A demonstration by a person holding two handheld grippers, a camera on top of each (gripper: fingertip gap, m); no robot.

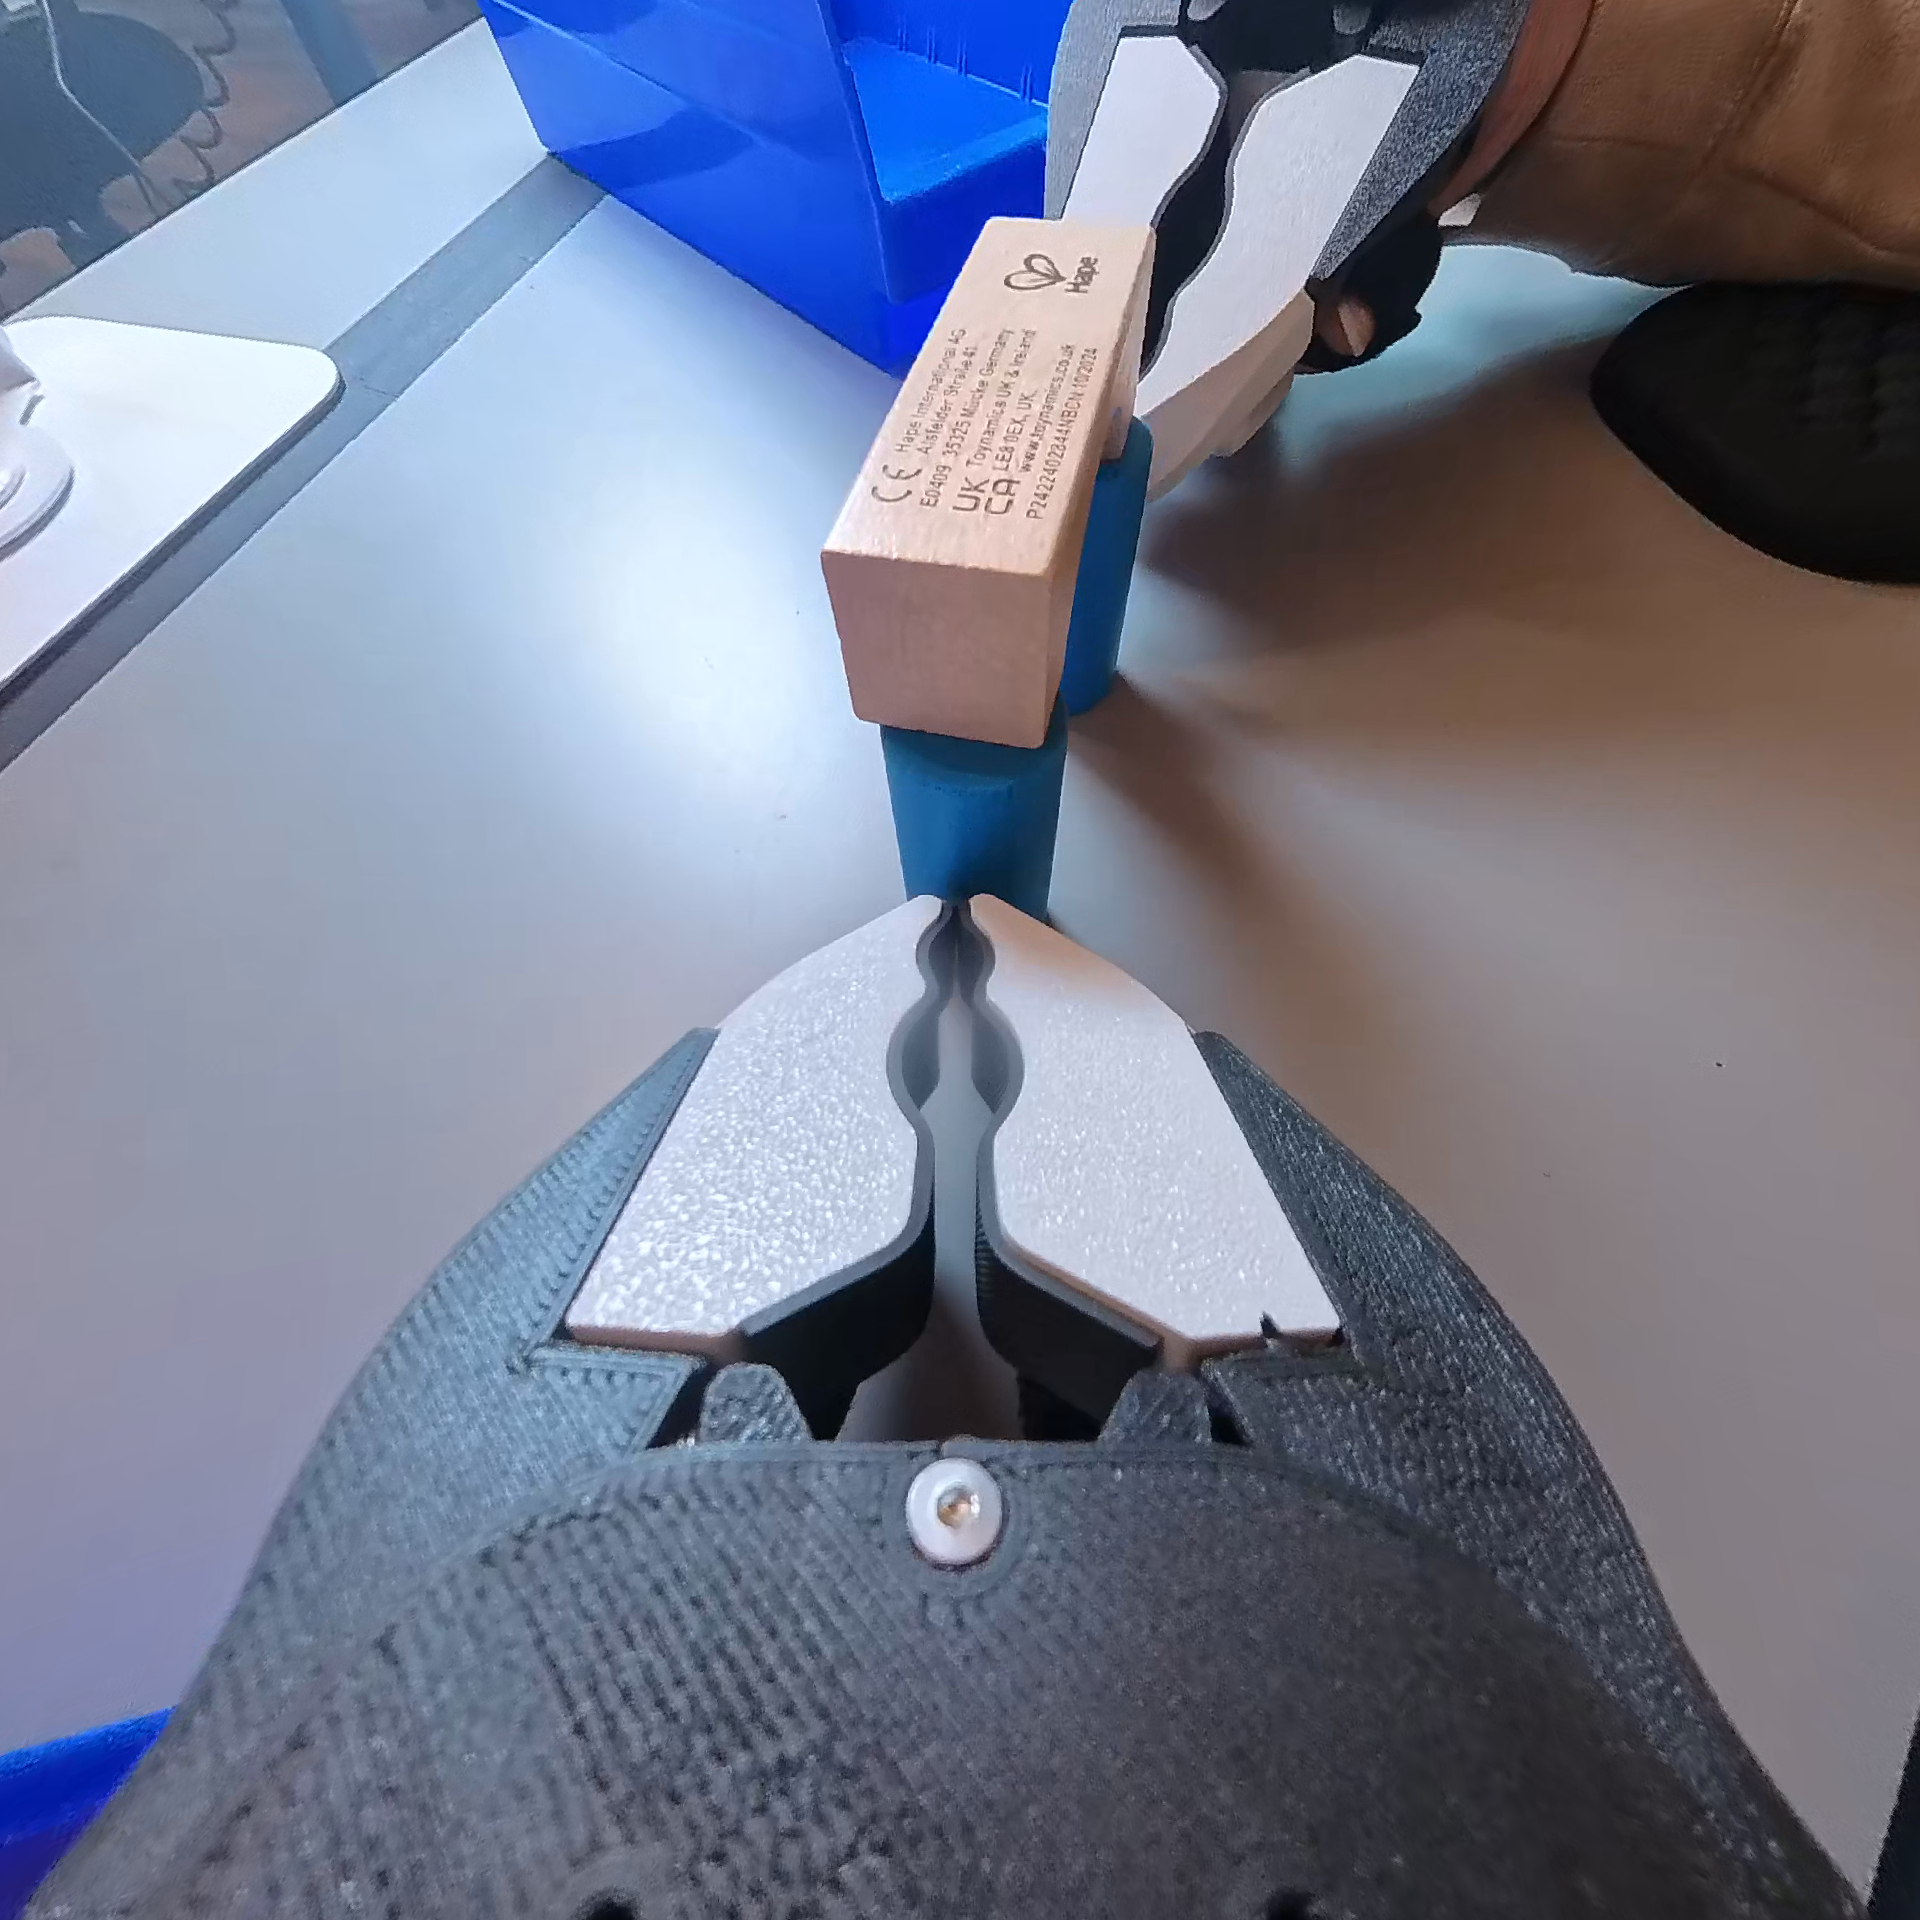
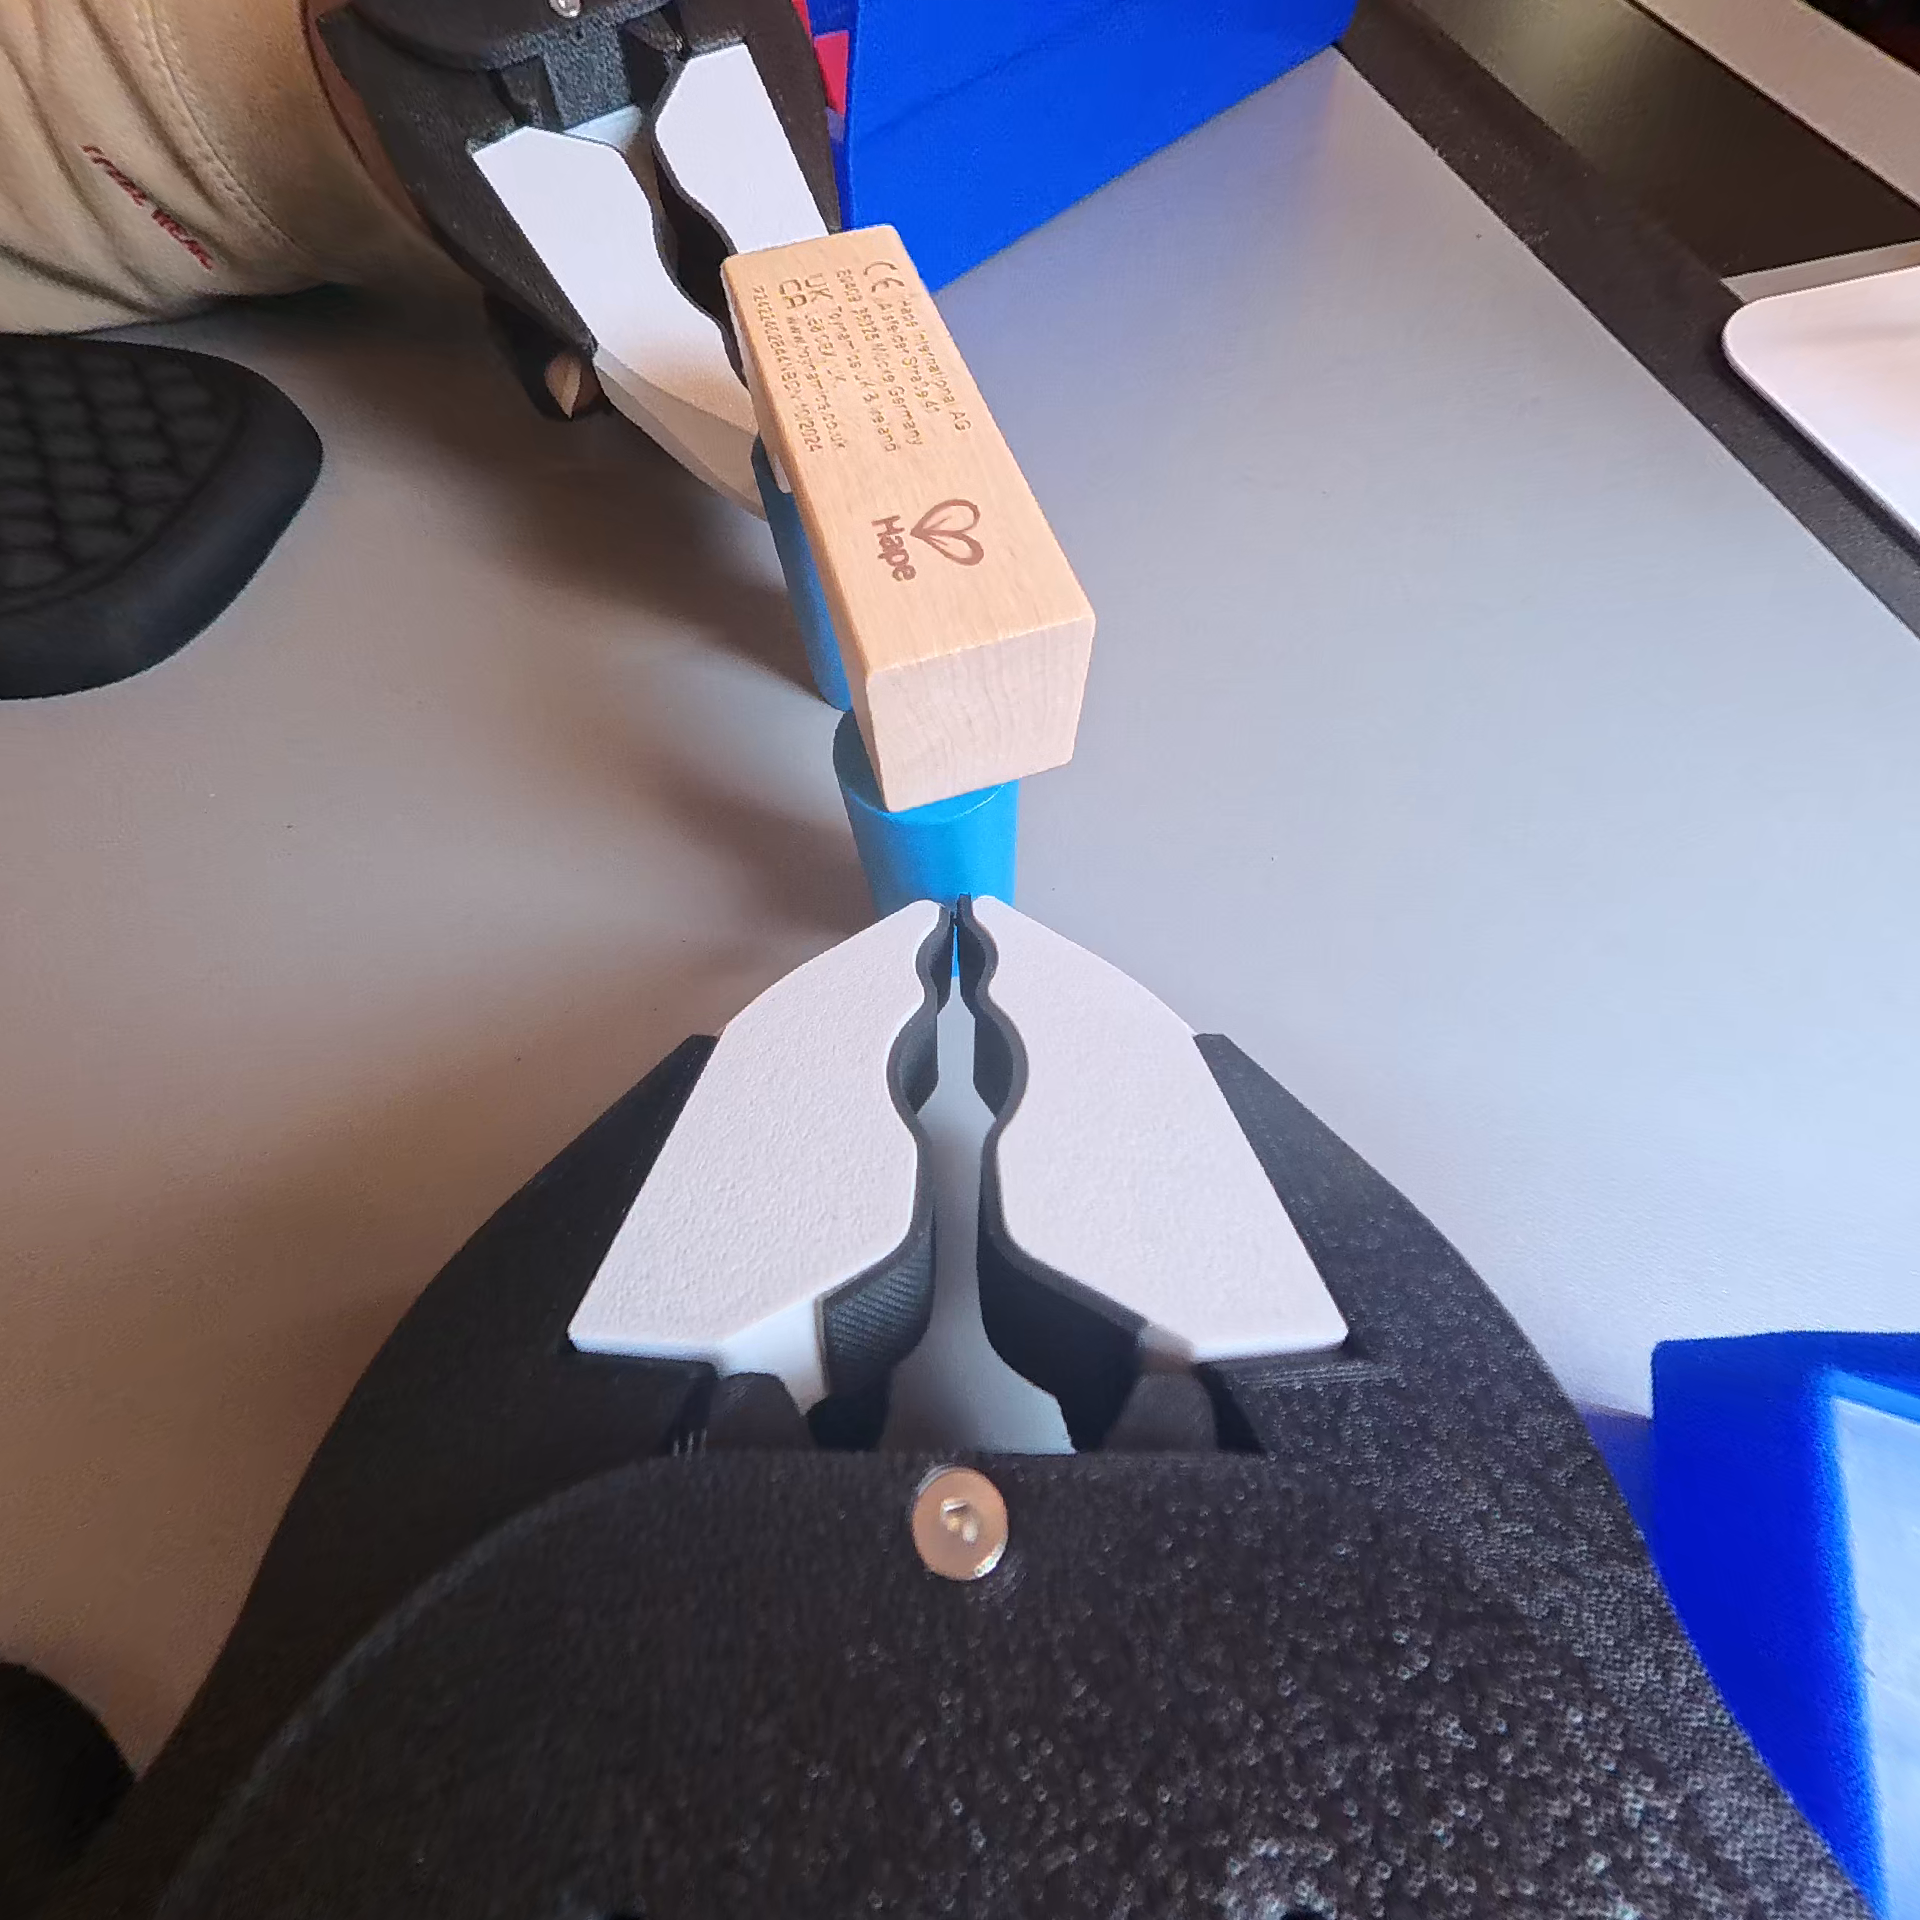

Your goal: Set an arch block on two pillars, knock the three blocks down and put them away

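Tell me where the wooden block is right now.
The wooden block lies centred in both views across two upright blue pillars, between the two shut grippers.

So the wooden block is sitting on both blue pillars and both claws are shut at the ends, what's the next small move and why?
Probably nudge the left claw forward into the near blue pillar to topple the stack. The wooden arch block already spans both pillars, both claws are shut with nothing held, and the right claw sits against the opposite pillar, so building looks finished.

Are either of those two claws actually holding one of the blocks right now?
No. The left gripper and right gripper are both shut on nothing, each tip at a blue pillar; the wooden block rests on top.
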